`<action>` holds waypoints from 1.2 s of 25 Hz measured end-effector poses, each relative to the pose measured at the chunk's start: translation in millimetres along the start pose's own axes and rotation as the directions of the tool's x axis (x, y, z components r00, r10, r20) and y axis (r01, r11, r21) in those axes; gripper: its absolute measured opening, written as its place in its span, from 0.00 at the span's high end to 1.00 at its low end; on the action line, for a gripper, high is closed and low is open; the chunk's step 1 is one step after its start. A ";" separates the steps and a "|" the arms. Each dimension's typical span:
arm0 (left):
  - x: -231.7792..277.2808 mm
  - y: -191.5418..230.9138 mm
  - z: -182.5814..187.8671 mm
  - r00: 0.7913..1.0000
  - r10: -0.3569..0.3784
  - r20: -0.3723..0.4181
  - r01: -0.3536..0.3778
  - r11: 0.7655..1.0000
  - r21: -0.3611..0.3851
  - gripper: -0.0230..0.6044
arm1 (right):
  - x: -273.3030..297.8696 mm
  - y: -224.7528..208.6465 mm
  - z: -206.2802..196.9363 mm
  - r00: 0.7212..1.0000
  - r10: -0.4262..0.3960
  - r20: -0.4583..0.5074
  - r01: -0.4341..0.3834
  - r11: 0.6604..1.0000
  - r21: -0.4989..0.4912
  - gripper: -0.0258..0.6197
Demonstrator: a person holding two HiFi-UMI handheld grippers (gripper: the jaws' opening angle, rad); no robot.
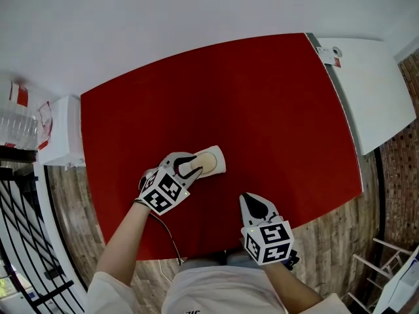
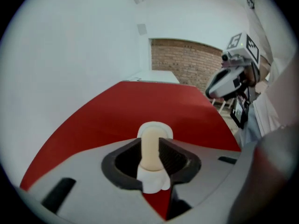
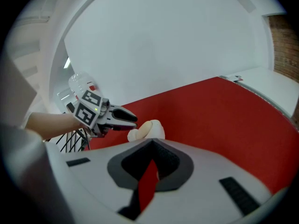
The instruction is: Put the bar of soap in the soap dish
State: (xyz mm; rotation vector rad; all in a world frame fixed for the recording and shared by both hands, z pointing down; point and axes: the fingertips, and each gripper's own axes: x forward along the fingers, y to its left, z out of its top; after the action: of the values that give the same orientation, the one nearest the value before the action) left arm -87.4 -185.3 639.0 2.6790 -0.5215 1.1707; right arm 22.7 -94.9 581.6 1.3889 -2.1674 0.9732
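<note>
Grip comes first: your left gripper [image 1: 195,167] is clamped on the pale beige, rounded bar of soap [image 1: 208,160], one pad against each long side. The bar sits right over the small white soap dish [image 1: 221,167], whose rim shows just beyond and just beneath the bar in the left gripper view. Whether the bar already rests in the dish or hangs slightly above it cannot be told from these views. Your right gripper [image 1: 249,200] has its jaws together with nothing in them and hovers well apart from the dish, on your side of it, over the near edge of the flat red table [image 1: 262,97]. Judge the bar as light, stiff and smooth: it likely will not bend, but a hard pinch could dent it or make it squirt out. The hold across its narrow width, near the end closest to you, looks sound, so press only enough to stop it sliding. The dish seems light too and could skate on the red surface if nudged, so lower the bar straight into the hollow rather than pushing sideways.
</note>
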 end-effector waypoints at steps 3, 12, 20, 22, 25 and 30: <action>-36.2 -17.7 14.8 0.993 0.101 0.068 -0.083 0.971 -0.222 0.95 | -9.1 3.0 1.6 1.000 0.008 -0.021 -0.009 0.999 -0.043 0.96; -108.5 -108.2 5.3 0.902 0.432 0.000 -0.335 0.700 -0.631 0.95 | -36.5 34.6 4.5 0.995 0.060 -0.076 -0.071 0.985 -0.160 0.96; -134.9 -126.3 4.1 0.849 0.526 -0.045 -0.377 0.546 -0.748 0.95 | -40.9 63.8 -0.8 0.987 0.112 -0.117 -0.134 0.970 -0.203 0.96; -133.6 -129.3 8.0 0.850 0.525 -0.039 -0.377 0.554 -0.742 0.95 | -40.3 66.8 0.5 0.985 0.118 -0.125 -0.143 0.967 -0.210 0.96; -132.7 -133.3 12.5 0.853 0.521 -0.024 -0.368 0.568 -0.736 0.95 | -41.4 71.3 3.9 0.985 0.126 -0.115 -0.149 0.963 -0.225 0.96; -133.3 -140.8 13.3 0.856 0.517 -0.017 -0.368 0.586 -0.721 0.95 | -46.5 74.3 2.5 0.985 0.135 -0.112 -0.158 0.959 -0.235 0.96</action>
State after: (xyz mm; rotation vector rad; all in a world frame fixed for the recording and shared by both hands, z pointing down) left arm -108.6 -26.2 529.5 2.0086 -1.4241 0.5702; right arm -23.9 -47.4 524.4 1.0608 -2.2550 0.7741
